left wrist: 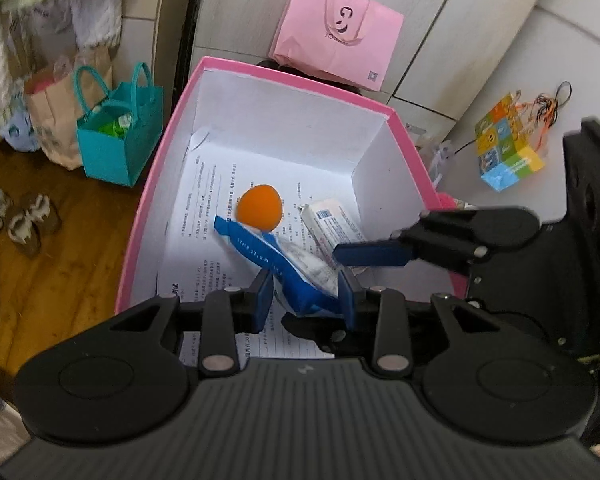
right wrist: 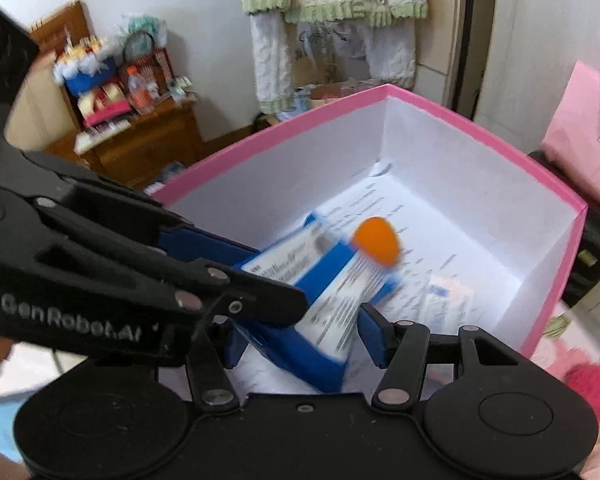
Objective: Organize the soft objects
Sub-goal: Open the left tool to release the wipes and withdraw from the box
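The soft blue-and-white plastic packet with pale lettering and a crinkled clear window sits tilted over the printed paper sheet lining the pink-rimmed white cardboard box, clamped at its lower end between the blue fingers of the left tool, close to an orange egg-shaped foam ball and a white wrapped packet. In the right wrist view the right tool has its fingers apart on either side of the same packet, though blur makes contact impossible to judge. The packet's print is unreadable there, and the left tool's body hides its lower edge.
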Demonstrator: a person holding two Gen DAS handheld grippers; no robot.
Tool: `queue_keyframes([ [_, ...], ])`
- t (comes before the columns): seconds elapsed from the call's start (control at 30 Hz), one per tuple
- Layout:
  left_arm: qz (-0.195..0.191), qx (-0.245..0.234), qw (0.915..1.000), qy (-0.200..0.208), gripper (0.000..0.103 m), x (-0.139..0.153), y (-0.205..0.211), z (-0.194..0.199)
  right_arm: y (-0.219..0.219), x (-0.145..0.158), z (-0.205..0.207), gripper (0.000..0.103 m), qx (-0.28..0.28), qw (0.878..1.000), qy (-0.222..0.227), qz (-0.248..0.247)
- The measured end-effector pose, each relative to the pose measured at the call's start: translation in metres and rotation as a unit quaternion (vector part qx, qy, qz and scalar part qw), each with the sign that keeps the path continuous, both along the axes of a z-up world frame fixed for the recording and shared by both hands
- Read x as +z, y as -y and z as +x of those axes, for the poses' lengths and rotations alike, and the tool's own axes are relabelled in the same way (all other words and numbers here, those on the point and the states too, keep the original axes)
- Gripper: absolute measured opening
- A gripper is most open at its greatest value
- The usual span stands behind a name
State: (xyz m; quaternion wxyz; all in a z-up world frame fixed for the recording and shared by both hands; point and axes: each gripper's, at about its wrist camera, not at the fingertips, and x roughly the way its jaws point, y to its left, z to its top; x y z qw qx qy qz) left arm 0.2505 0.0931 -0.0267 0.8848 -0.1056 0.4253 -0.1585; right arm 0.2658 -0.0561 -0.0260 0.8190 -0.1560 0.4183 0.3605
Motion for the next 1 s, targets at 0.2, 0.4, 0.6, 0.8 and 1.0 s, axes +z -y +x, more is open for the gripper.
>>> queue_keyframes([
  [0.2,0.029,-0.008,0.999,0.033,0.041,0.008,0.004,-0.016,0.013,0.006,-0.012,0.068,0.001,1.0,0.01,-0.011],
  [0.4,0.057,-0.002,0.9949,0.083,0.047,0.031,0.0,-0.042,0.034,0.026,-0.03,0.073,-0.006,1.0,0.01,0.029],
  [0.6,0.062,-0.019,0.9929,0.1,0.05,0.052,0.0,-0.069,0.051,0.052,-0.053,0.073,-0.022,0.998,0.028,0.049],
  [0.8,0.071,-0.044,0.9892,0.121,0.055,0.072,0.005,-0.103,0.064,0.077,-0.082,0.073,-0.037,0.996,0.06,0.045],
  [1.0,0.078,-0.07,0.9853,0.135,0.058,0.087,0.011,-0.141,0.077,0.094,-0.111,0.073,-0.052,0.994,0.083,0.039],
])
